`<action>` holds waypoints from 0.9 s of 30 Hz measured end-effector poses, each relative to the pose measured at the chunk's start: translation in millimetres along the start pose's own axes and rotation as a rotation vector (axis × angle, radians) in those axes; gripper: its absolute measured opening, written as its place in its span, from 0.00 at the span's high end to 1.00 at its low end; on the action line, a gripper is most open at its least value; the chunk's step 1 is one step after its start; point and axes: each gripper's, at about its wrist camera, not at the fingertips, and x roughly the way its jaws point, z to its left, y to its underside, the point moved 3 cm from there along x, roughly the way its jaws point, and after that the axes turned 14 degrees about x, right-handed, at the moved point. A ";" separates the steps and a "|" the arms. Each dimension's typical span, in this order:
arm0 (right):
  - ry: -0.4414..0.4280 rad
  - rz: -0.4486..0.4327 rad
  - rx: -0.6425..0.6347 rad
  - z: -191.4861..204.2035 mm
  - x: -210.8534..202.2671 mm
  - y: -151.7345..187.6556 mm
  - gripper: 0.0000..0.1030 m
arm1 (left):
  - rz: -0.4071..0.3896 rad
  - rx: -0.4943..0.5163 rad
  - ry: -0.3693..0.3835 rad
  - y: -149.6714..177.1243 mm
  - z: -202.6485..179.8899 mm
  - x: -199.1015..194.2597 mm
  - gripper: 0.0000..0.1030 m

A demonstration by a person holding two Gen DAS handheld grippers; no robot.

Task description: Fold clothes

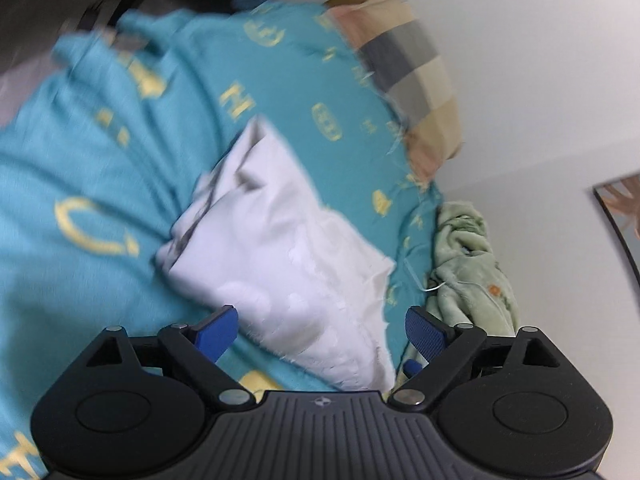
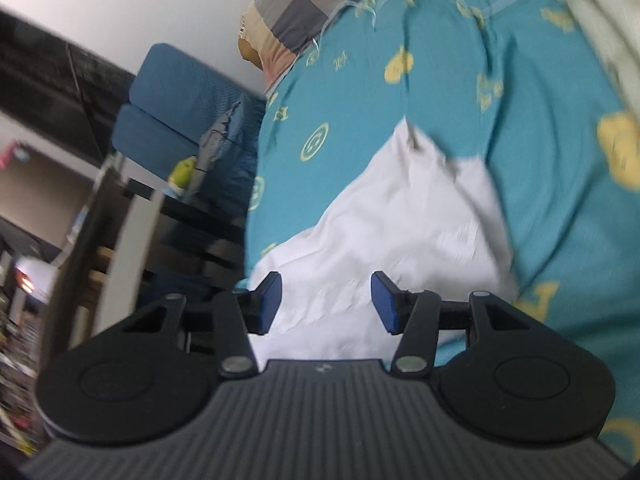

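On the teal bedsheet lies the white cloth, bunched, light and limp. Both the left gripper and right gripper hover spread wide, empty; a frayed edge or corner looks best to pinch.

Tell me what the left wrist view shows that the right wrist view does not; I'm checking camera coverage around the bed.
Only the left wrist view shows the crumpled green blanket beside the bedsheet and a dark-framed picture on the wall. Only the right wrist view shows the blue chair, a yellow-green toy and dark shelving beside the bed. Both show the white garment on the teal bedsheet, the checked pillow, and an open gripper: left gripper, right gripper.
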 end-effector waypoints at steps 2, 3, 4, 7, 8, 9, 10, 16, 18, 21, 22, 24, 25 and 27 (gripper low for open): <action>-0.022 0.041 0.049 -3.1 3.8 5.1 0.49 | 0.015 -0.086 0.010 2.3 12.9 10.6 0.11; -0.028 0.064 0.065 -4.1 6.7 9.8 0.49 | 0.020 -0.125 0.021 3.3 19.0 16.3 0.11; -0.036 0.091 0.083 -5.2 10.8 13.2 0.49 | 0.020 -0.157 0.034 3.8 24.4 21.5 0.12; -0.057 0.161 0.151 -10.1 22.1 21.5 0.49 | 0.006 -0.219 0.051 3.0 37.0 32.2 0.30; -0.059 0.177 0.171 -11.7 25.5 23.9 0.49 | 0.000 -0.230 0.049 2.0 39.7 34.3 0.36; -0.060 0.194 0.189 -13.3 28.9 26.4 0.49 | -0.009 -0.231 0.049 0.5 40.8 34.7 0.49; -0.066 0.214 0.203 -14.6 32.7 29.3 0.49 | -0.021 -0.229 0.057 -1.0 40.8 34.1 0.60; -0.172 0.312 0.367 -22.2 52.2 46.8 0.41 | -0.075 -0.160 0.134 -11.0 24.9 26.7 0.75; -0.206 0.282 0.428 -26.2 54.4 46.9 0.19 | -0.086 -0.150 0.163 -14.1 21.0 25.4 0.76; -0.218 0.220 0.516 -37.7 57.1 42.1 0.16 | -0.094 -0.155 0.192 -16.5 21.0 24.7 0.76; -0.203 0.198 0.546 -43.9 56.9 39.1 0.16 | -0.095 -0.159 0.197 -17.1 21.6 24.8 0.76; -0.168 0.138 0.609 -58.3 55.1 34.3 0.15 | -0.093 -0.170 0.203 -17.3 23.8 25.6 0.76; -0.151 0.107 0.640 -65.4 54.0 31.8 0.15 | -0.092 -0.176 0.205 -17.3 25.1 26.2 0.76; -0.128 0.047 0.647 -72.9 51.2 24.5 0.15 | -0.089 -0.185 0.209 -17.4 27.6 27.6 0.76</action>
